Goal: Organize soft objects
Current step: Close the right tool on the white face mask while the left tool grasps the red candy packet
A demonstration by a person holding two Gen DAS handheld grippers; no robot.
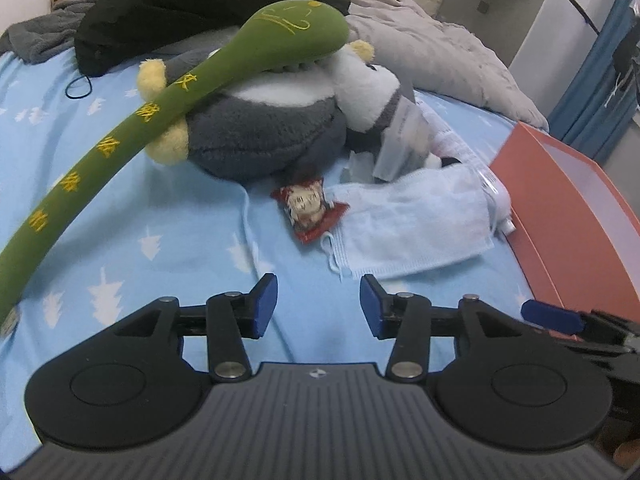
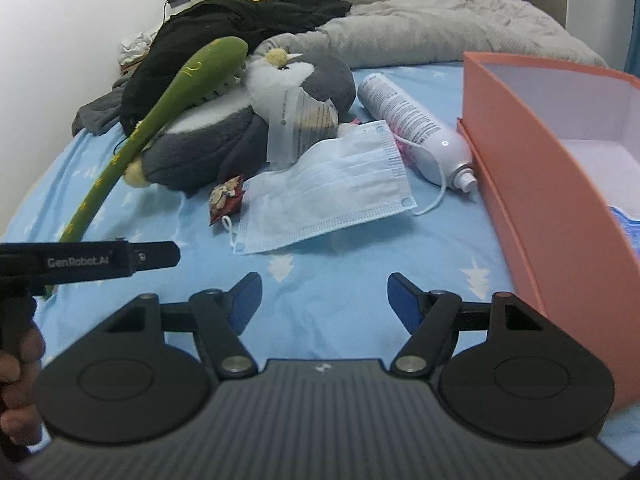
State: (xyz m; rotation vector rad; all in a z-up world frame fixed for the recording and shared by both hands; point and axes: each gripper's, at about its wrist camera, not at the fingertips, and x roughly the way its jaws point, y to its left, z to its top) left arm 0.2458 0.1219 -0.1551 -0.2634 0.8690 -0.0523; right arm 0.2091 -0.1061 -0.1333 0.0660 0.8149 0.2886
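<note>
A grey and white plush toy point(image 1: 260, 132) lies on the blue bed sheet point(image 1: 160, 216), also in the right wrist view point(image 2: 208, 140). A long green plush stick point(image 1: 160, 108) with yellow characters leans across it point(image 2: 160, 120). A light blue face mask point(image 1: 412, 228) point(image 2: 332, 192) lies in front, beside a small red snack packet point(image 1: 308, 208) point(image 2: 228, 196). My left gripper point(image 1: 318, 306) is open and empty, just short of the mask. My right gripper point(image 2: 324, 302) is open and empty, nearer than the mask, left of the orange box point(image 2: 540, 168).
The orange box point(image 1: 572, 216) stands open at the right. A white spray can point(image 2: 416, 132) lies between mask and box. Black clothing point(image 2: 240, 28) and a grey duvet point(image 2: 440, 32) are piled at the back. The left gripper's finger point(image 2: 120, 260) shows at the left of the right view.
</note>
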